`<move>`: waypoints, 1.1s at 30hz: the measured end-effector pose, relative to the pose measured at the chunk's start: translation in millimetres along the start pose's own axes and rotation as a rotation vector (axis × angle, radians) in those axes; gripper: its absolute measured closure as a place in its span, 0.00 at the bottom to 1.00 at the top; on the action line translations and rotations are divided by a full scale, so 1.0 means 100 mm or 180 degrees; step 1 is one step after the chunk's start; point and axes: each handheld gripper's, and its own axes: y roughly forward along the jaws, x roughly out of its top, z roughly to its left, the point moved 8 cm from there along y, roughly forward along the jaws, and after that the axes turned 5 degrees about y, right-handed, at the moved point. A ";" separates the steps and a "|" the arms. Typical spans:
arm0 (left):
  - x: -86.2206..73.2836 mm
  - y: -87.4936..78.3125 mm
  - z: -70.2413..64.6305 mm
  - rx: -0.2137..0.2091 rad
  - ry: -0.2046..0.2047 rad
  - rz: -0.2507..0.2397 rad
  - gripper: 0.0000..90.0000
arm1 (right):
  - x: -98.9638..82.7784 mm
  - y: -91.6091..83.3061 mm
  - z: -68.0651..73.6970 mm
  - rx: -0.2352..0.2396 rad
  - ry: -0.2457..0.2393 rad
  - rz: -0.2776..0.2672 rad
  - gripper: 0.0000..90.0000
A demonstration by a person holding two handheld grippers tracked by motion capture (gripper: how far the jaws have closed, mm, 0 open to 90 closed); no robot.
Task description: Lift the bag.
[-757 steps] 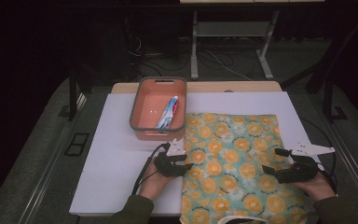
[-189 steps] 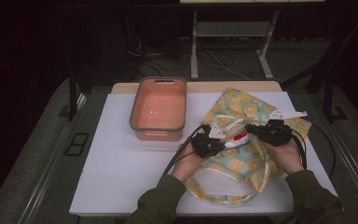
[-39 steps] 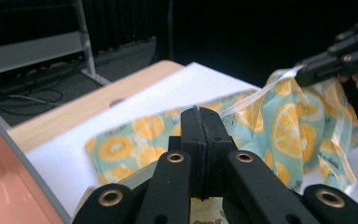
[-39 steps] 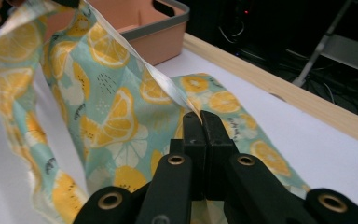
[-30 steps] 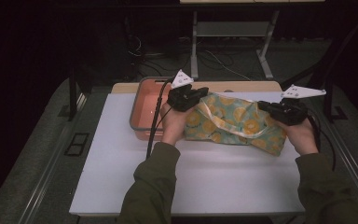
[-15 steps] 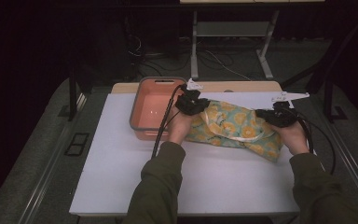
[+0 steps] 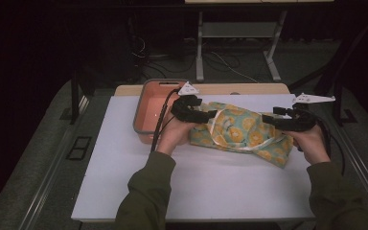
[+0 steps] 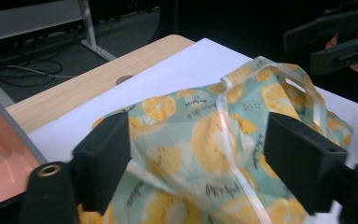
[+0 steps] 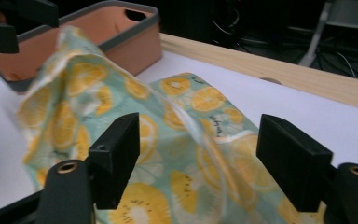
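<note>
Left tongs (image 7: pixel 210 115) spread wide, right tongs (image 7: pixel 267 118) spread too, one at each end of the bag (image 7: pixel 239 134), which lies crumpled on the white bench (image 7: pixel 124 167), just beside the orange bin (image 7: pixel 148 112).

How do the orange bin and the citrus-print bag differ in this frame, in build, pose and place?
The orange bin is rigid, plain and grey-rimmed, standing upright; the citrus-print bag is soft, patterned cloth, lying crumpled. The bin sits at the left gripper's side; the bag lies between it and the right gripper, both with jaws open. Both rest on the white table.
</note>
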 end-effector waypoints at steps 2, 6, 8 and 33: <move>-0.03 -0.07 -0.02 -0.0001 0.0021 -0.0006 0.21 | 0.01 -0.04 0.05 0.0007 -0.0058 -0.0028 0.30; -0.11 -0.23 -0.08 -0.0083 0.0010 -0.0042 0.16 | 0.00 -0.10 0.17 0.0107 -0.0076 -0.0072 0.29; -0.16 -0.31 -0.12 -0.0096 0.0019 -0.0042 0.15 | -0.03 -0.12 0.22 0.0177 -0.0112 -0.0055 0.28; -1.03 -1.01 -0.55 -0.0228 0.0119 0.0013 0.08 | -0.59 -0.26 0.85 0.0650 -0.0353 0.0067 0.21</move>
